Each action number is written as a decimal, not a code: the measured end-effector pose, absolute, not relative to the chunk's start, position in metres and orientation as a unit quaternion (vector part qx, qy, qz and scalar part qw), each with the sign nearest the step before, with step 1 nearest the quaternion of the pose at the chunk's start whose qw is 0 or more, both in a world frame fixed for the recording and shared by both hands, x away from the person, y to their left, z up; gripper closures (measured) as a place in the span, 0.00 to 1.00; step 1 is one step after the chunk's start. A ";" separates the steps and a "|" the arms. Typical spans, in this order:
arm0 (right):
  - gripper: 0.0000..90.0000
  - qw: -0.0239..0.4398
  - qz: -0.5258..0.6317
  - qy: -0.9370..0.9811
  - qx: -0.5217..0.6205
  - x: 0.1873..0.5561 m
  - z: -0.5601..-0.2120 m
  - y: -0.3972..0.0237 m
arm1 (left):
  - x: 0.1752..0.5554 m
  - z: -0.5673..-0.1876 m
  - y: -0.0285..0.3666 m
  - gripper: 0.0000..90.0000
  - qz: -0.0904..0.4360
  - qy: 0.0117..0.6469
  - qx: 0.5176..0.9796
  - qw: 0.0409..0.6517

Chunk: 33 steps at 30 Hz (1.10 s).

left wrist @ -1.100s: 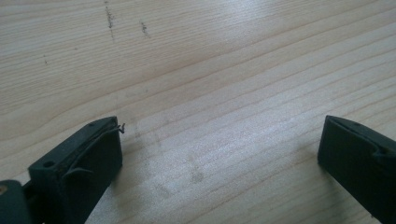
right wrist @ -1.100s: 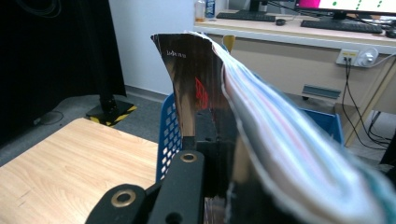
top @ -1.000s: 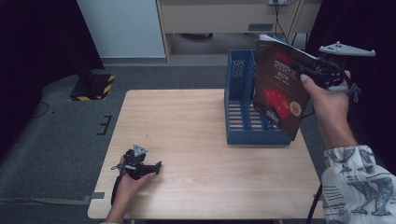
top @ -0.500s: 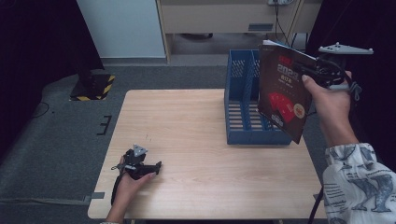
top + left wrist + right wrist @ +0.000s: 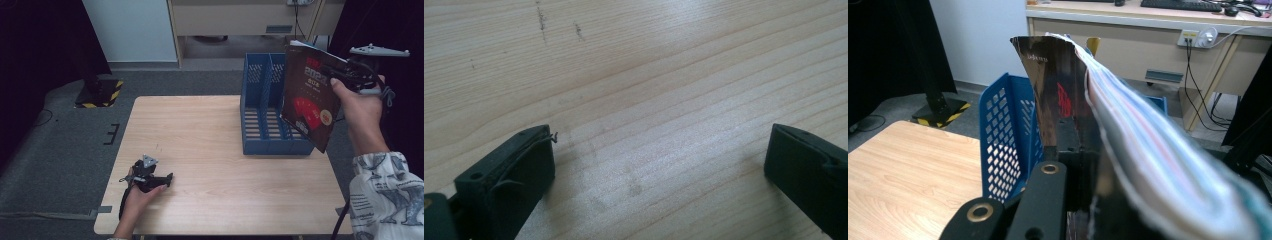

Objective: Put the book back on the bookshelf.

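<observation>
Dark magazine upright, slightly tilted

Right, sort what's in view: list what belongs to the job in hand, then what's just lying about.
Belongs to the job:
- dark glossy magazine with red cover art
- blue plastic perforated file rack
- right tool, shut on the magazine
- light wooden table

Just about:
- left tool, open, resting on the table
- black-and-yellow striped stand base on the floor
- beige desk behind
</observation>
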State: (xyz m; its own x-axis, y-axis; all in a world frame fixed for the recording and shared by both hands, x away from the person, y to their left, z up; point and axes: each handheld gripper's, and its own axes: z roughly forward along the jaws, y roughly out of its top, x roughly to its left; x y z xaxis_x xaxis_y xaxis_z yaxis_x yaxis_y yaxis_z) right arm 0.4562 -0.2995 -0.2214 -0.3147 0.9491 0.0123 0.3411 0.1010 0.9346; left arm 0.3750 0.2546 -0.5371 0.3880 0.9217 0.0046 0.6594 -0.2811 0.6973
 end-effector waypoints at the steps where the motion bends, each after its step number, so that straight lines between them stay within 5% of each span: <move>1: 0.97 0.329 0.463 0.664 0.486 0.456 -0.221 -0.301 | 0.375 -0.537 0.255 0.00 0.210 0.512 0.772 0.312; 18: 0.97 0.349 0.435 0.656 0.508 0.452 -0.222 -0.320 | 0.375 -0.537 0.255 0.00 0.210 0.512 0.772 0.312; 33: 0.97 0.355 0.416 0.643 0.537 0.484 -0.241 -0.320 | 0.375 -0.537 0.254 0.00 0.210 0.512 0.772 0.313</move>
